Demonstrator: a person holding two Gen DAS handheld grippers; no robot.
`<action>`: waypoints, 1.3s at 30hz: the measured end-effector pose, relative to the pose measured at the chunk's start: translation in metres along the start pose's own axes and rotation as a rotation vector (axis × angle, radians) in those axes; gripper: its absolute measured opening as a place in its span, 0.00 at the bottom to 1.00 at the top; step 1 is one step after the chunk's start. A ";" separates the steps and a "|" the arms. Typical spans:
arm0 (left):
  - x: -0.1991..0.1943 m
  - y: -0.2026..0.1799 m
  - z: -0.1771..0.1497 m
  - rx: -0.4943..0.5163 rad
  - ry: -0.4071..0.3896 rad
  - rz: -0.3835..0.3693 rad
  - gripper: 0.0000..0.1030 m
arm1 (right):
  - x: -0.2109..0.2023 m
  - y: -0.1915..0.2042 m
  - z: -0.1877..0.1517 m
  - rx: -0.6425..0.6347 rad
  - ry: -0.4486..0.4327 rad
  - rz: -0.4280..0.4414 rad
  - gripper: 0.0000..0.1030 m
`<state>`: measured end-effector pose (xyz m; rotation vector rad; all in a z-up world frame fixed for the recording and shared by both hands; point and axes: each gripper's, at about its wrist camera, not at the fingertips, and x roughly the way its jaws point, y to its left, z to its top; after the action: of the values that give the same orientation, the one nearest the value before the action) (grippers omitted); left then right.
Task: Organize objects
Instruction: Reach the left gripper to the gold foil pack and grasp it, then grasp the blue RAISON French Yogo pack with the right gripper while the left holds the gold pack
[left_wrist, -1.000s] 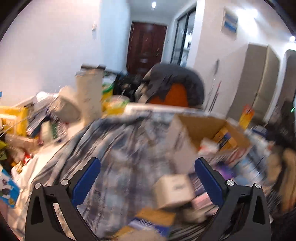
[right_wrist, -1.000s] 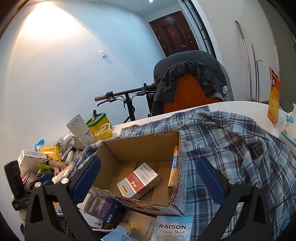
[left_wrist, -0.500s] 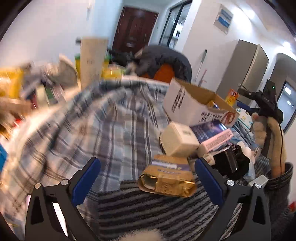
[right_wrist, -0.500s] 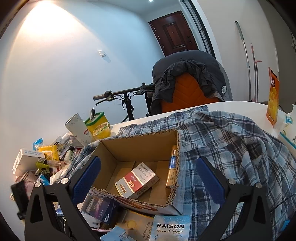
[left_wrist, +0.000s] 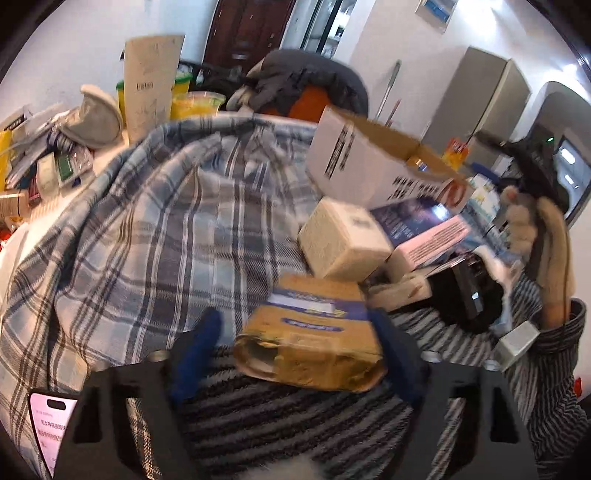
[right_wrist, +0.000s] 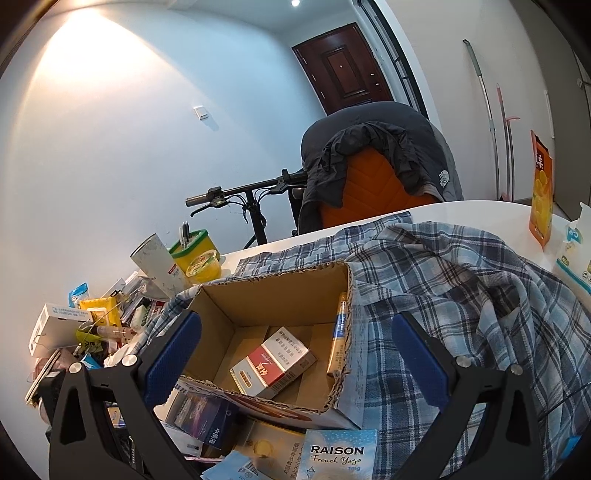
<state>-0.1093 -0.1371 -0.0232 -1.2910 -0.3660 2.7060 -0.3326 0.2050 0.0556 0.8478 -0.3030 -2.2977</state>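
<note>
Left jaws closing around the gold packet; the box is barely filled.

Left wrist view: your left gripper (left_wrist: 295, 354) is closing, with the gold packet (left_wrist: 314, 339) between its blue pads; the right pad looks at the packet's end, the left one still shows a gap, so nothing is gripped yet. The packet lies on a striped cloth (left_wrist: 288, 417), with a cream box (left_wrist: 343, 240) at 1 o'clock from it and the cardboard box (left_wrist: 369, 162) beyond that.

Right wrist view: your right gripper (right_wrist: 295, 354) is released and empty, hanging over the cardboard box (right_wrist: 273, 295), which sits on the plaid shirt (right_wrist: 461, 295). Only a red and white carton (right_wrist: 273, 362) and a slim gold packet (right_wrist: 340, 339) are inside. Loose packets (right_wrist: 221, 424) at 6 o'clock and the heap (right_wrist: 92, 325) at 9 o'clock remain, so I judge most sorting is left.
</note>
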 end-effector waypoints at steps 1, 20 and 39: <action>0.002 0.000 0.000 0.000 0.008 0.012 0.72 | 0.000 0.000 0.000 -0.001 0.000 0.001 0.99; -0.082 -0.056 -0.013 0.175 -0.435 0.152 0.52 | 0.000 -0.002 -0.001 -0.001 -0.005 -0.004 0.99; -0.030 -0.120 0.058 0.126 -0.608 0.138 0.52 | -0.028 -0.006 0.010 -0.022 -0.116 -0.017 0.99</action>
<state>-0.1351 -0.0377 0.0668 -0.4515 -0.1547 3.1313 -0.3265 0.2274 0.0748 0.7106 -0.3217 -2.3665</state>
